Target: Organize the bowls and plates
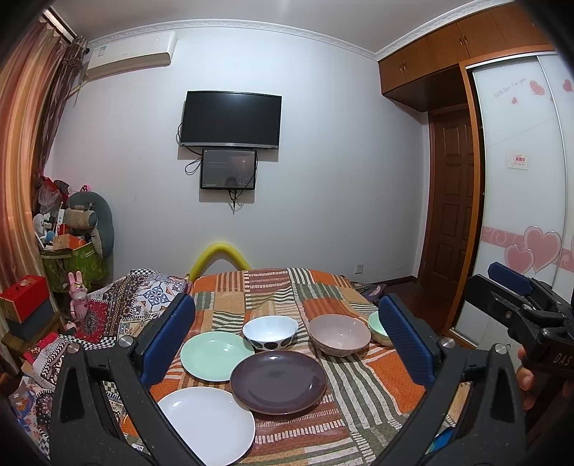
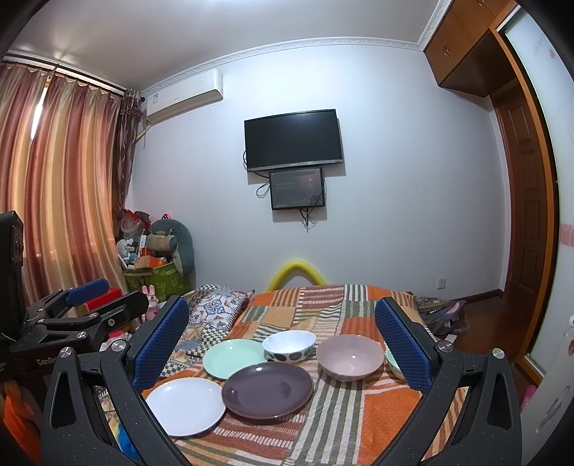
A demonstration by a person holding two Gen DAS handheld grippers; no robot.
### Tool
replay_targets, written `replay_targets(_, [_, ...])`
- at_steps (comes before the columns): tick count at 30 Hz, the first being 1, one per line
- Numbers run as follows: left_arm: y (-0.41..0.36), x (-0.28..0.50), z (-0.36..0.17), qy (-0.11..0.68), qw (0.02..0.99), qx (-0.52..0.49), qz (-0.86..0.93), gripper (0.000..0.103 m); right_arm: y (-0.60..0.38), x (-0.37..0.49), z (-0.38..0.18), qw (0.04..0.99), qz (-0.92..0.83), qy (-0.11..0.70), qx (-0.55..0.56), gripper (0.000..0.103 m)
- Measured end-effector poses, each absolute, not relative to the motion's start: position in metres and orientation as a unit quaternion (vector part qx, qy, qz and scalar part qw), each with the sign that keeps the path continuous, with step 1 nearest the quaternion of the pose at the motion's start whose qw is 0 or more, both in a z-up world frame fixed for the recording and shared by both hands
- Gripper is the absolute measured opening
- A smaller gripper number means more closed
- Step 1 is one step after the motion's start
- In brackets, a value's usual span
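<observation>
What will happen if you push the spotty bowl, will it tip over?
Probably not. The spotted bowl looks wide and low, so it should slide rather than tip. The patchwork cloth under it looks soft and wrinkly, so it may drag or wobble. Its glossy surface suggests it could be slippery to pinch.

We see an evenly lit room in both views, soft and moderately bright, with light falling from above the top edge of the frame, where the ceiling (image 2: 150, 39) glows palest. The curtain (image 2: 61, 186) at the left of the right wrist view glows warm orange, backlit. Small highlights sit on the dark plate (image 1: 278, 381) and in the pink bowl (image 2: 349, 356); shadows under the dishes are faint. Strong fisheye bending curves the ceiling moulding (image 1: 269, 28) and wardrobe door (image 1: 520, 186), and black vignetting fills the corners. Focus is sharp at the centre, slightly soft toward the edges.
</observation>
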State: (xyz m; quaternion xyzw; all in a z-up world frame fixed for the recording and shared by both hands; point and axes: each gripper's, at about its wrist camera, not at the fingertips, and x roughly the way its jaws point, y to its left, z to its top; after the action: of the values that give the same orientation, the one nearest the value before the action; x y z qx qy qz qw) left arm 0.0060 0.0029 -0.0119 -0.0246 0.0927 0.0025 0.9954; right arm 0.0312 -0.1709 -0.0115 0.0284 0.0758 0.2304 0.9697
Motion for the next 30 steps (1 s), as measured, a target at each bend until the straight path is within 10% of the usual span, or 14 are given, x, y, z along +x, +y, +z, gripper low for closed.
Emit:
replay_targets(18, [0.013,0.031,-0.031,0.140,0.989,-0.045,-0.022,0.103,-0.167,0.045,-0.032,0.963,0.248,0.104,0.027,0.102])
replay_targets(30, [0.042,0.079,-0.075,0.213,0.976,-0.053,-0.002,0.079,-0.168,0.087,-0.077,0.948,0.247,0.200,0.023,0.069])
